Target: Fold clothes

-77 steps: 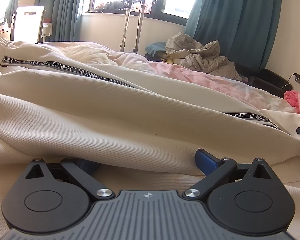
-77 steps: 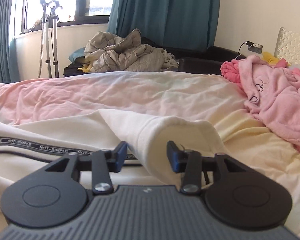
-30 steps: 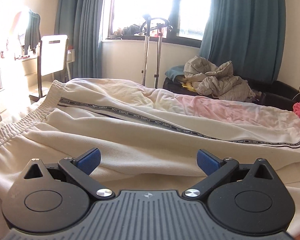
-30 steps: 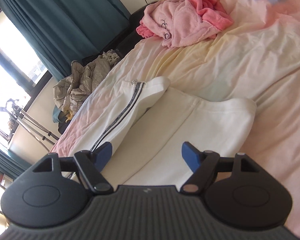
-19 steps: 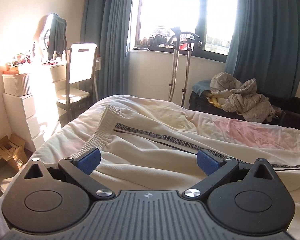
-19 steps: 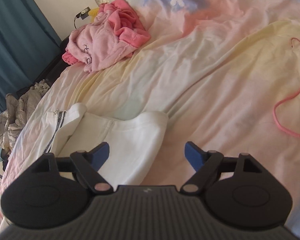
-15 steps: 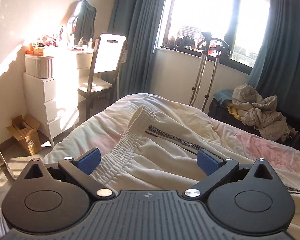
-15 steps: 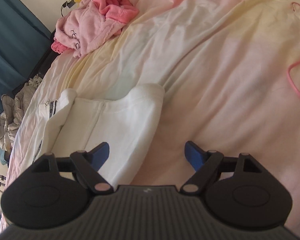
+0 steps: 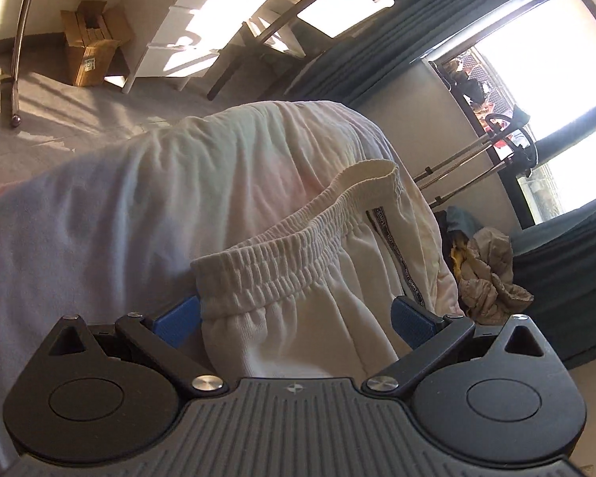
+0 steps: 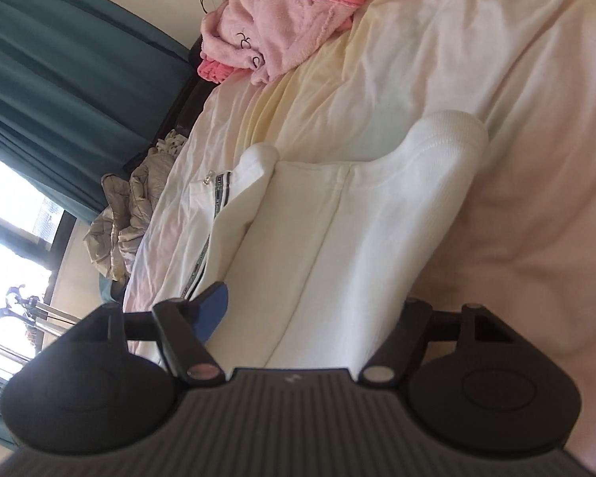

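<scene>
Left gripper jaws wide apart, blue pads either side of the waistband end of the cream track pants, pads not pressing the fabric. Waistband is gathered elastic, ribbed, one corner poking up; it lies at the bed's foot-end corner, on the pale sheet that drapes over the mattress edge. Dark side tape with white lettering runs down the leg from just under the waistband. Right gripper jaws closing, folded pant legs between them, pads not yet clamped on the cloth; only the left blue pad shows, the other finger is a dark arm at the cloth's edge. In the right wrist view the pants are bright white, thick knit, doubled over lengthwise with a centre seam, ribbed cuff at the far end, second leg with its striped tape and a small zip pull beside it. They lie mid-bed on the pastel sheet. Beyond, a pink fleece garment heaps at the bed's far edge. Teal curtains, window, a crumpled beige jacket off the bed. Left view far side: cardboard box, white drawers, chair.
</scene>
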Tool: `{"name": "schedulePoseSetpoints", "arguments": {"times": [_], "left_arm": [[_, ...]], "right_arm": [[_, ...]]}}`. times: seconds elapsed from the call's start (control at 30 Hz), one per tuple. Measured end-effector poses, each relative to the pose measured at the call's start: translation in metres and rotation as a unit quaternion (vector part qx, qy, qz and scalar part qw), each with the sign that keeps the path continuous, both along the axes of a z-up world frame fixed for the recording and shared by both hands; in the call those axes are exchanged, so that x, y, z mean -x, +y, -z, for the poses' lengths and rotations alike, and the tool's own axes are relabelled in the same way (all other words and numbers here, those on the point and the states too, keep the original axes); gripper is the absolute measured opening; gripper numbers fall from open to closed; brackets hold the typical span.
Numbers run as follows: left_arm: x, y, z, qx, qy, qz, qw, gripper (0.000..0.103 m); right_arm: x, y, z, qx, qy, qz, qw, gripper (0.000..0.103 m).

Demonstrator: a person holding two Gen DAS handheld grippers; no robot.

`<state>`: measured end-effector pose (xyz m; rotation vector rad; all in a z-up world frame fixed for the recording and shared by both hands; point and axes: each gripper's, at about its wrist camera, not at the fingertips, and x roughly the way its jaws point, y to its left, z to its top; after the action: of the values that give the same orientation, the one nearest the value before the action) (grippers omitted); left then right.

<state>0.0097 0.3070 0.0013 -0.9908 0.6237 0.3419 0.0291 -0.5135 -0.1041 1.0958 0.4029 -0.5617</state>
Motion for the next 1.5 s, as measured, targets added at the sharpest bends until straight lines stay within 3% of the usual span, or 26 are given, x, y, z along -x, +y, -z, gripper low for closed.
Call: {"name": "schedulePoseSetpoints", "arguments": {"times": [0.17,0.27,0.47,0.53,0.57,0.6,0.73,0.9,1.07,1.1,1.2,1.4,1.5], "left_arm": [[0.002,-0.003,0.003,-0.018,0.030,0.016,0.9993,0.102],[0.005,0.000,0.008,0.015,0.028,-0.001,0.9995,0.102],[0.015,-0.006,0.023,0.064,0.008,-0.030,0.9974,0.102],[0.016,-0.011,0.027,0.079,0.004,-0.039,0.9961,0.102],[0.016,-0.013,0.028,0.087,0.001,-0.041,0.9954,0.102],[0.017,-0.015,0.029,0.093,-0.003,-0.043,0.9947,0.102],[0.020,-0.021,0.030,0.108,-0.027,-0.051,0.9924,0.102],[0.023,-0.022,0.039,0.124,-0.033,-0.062,0.9899,0.101],[0.017,-0.024,0.046,0.131,-0.031,-0.053,0.9895,0.101],[0.016,-0.025,0.048,0.134,-0.029,-0.052,0.9892,0.101],[0.011,-0.027,0.053,0.140,-0.023,-0.046,0.9888,0.098],[-0.004,-0.036,0.063,0.146,-0.003,-0.019,0.9891,0.083],[-0.011,-0.044,0.061,0.126,0.010,0.000,0.9920,0.078]], "right_arm": [[0.007,-0.007,0.020,-0.047,0.032,0.027,0.998,0.060],[0.014,-0.008,0.026,-0.062,0.034,0.046,0.996,0.048],[0.003,-0.003,0.020,-0.057,0.012,0.006,0.998,0.048],[0.001,-0.002,0.016,-0.050,0.009,0.001,0.999,0.030],[0.002,-0.003,0.014,-0.050,0.004,0.002,0.999,0.014],[0.005,-0.007,0.014,-0.060,-0.004,0.005,0.998,0.005],[0.013,-0.024,0.017,-0.122,-0.037,0.009,0.992,0.005],[0.016,-0.050,0.028,-0.181,-0.055,-0.028,0.982,0.006],[0.037,-0.061,0.040,-0.229,-0.077,0.031,0.970,0.010],[0.040,-0.062,0.043,-0.237,-0.074,0.043,0.968,0.015],[0.041,-0.062,0.046,-0.235,-0.050,0.060,0.969,0.026],[0.039,-0.065,0.047,-0.206,-0.049,0.083,0.974,0.026],[0.038,-0.066,0.048,-0.196,-0.057,0.089,0.975,0.022]]}}
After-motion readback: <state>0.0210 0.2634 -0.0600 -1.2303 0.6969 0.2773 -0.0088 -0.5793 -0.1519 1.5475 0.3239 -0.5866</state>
